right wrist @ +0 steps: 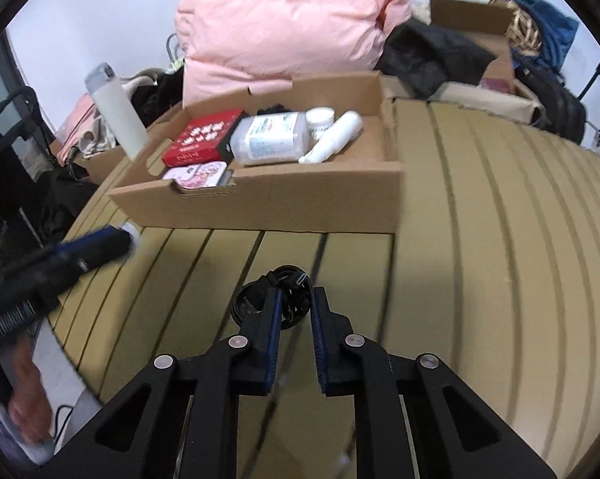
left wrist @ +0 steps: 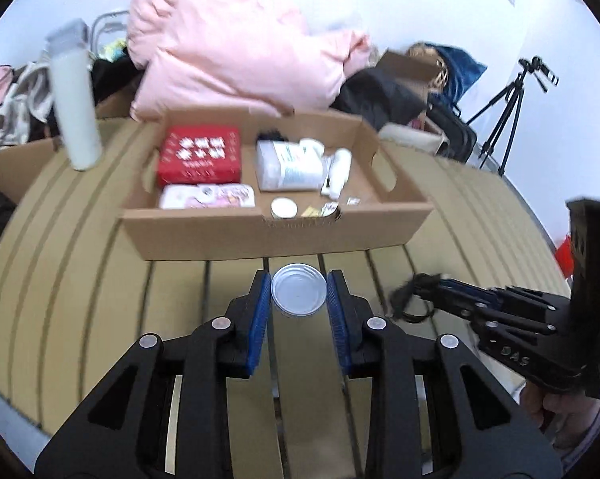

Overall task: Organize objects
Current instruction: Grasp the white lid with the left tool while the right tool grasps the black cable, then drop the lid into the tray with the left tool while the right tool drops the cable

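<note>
While our left gripper (left wrist: 298,291) pinches a small round silver tin (left wrist: 298,289) between its blue pads (left wrist: 262,311), our right gripper (right wrist: 296,301) is clamped narrowly on a coiled black cable (right wrist: 278,291); both loads sit just above the slatted tan table (right wrist: 479,239), though we cannot tell whether either touches it. In the left wrist view we see the right gripper off to the side with the cable bunched at its tips. Beyond our grippers lies an open cardboard tray (left wrist: 276,231), near the middle of the table. Inside it we make out a red box (left wrist: 200,155), a pink patterned tin (left wrist: 208,196) just in front of that, a clear plastic container with a label (left wrist: 288,165), a white bottle (right wrist: 333,137) lying on its side and a small round lid (left wrist: 284,207). Past the tray's left corner stands a tall white flask (left wrist: 74,95). Farthest back we see a heaped pink duvet (left wrist: 236,40), dark clothing and a tripod (left wrist: 507,107) against the wall.
</note>
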`<state>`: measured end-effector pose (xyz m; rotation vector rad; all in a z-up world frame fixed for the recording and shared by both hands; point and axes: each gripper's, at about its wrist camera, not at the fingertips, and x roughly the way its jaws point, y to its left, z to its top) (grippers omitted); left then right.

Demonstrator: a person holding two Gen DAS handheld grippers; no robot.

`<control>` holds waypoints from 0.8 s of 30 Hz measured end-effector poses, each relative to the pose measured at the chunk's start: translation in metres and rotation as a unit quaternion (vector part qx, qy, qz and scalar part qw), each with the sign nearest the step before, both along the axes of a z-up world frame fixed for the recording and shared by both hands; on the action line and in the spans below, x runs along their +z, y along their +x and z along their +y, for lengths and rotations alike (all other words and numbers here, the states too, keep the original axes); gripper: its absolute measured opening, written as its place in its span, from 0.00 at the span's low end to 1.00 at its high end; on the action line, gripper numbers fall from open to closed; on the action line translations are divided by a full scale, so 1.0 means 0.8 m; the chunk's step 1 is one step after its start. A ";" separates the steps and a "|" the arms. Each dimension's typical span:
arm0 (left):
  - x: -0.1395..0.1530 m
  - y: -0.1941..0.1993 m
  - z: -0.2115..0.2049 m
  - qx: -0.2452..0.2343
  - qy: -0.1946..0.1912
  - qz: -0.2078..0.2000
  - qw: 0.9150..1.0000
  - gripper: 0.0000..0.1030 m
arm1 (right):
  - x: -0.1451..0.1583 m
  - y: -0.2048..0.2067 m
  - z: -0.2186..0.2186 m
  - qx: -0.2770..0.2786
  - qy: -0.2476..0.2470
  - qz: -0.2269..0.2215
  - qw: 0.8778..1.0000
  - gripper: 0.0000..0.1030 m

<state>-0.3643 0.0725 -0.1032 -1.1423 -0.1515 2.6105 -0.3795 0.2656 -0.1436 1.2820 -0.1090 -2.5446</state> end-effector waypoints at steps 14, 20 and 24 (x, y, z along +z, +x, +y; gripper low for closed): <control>0.064 0.048 0.009 -0.045 0.049 0.019 0.998 0.25 | 0.096 0.088 0.038 -0.030 -0.022 0.071 0.997 0.16; 0.063 -0.044 0.034 -0.059 0.096 -0.019 0.993 0.25 | 0.133 0.024 0.038 -0.022 -0.017 0.090 0.996 0.16; 0.048 -0.106 0.055 -0.058 0.087 -0.039 0.994 0.25 | 0.134 -0.045 0.031 -0.021 0.000 0.070 0.997 0.16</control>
